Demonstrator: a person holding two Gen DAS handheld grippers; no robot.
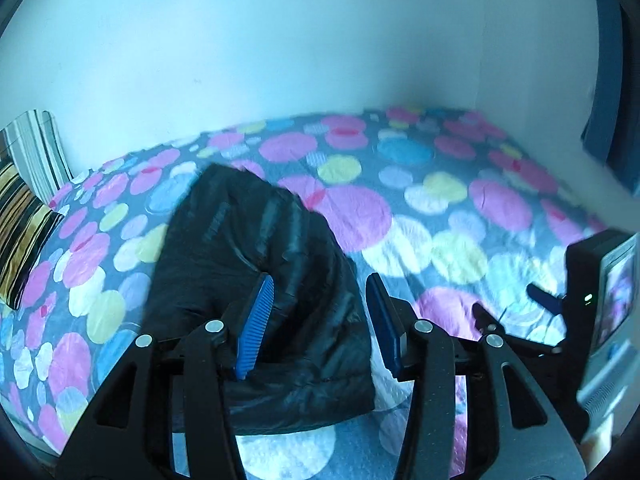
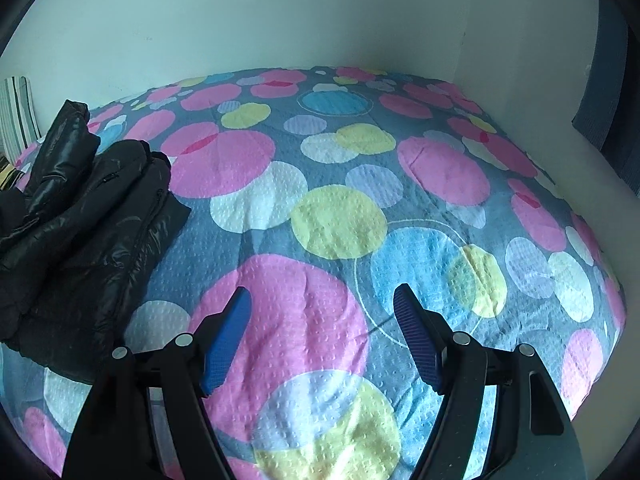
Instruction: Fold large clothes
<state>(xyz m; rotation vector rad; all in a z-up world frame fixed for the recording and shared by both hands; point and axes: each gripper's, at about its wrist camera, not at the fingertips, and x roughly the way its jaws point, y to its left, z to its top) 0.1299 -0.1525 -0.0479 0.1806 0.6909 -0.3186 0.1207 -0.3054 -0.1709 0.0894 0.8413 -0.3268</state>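
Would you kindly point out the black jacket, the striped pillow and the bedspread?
black jacket (image 2: 92, 216), right wrist view, shiny quilted front.
striped pillow (image 1: 24, 224), left wrist view, gold-and-black middle.
bedspread (image 2: 328, 216), right wrist view, yellow circle.

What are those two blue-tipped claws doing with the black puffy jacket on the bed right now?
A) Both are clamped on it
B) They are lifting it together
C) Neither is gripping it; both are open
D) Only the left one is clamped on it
C: the left gripper hangs over the jacket with jaws spread, and the right gripper is open above the bedspread.
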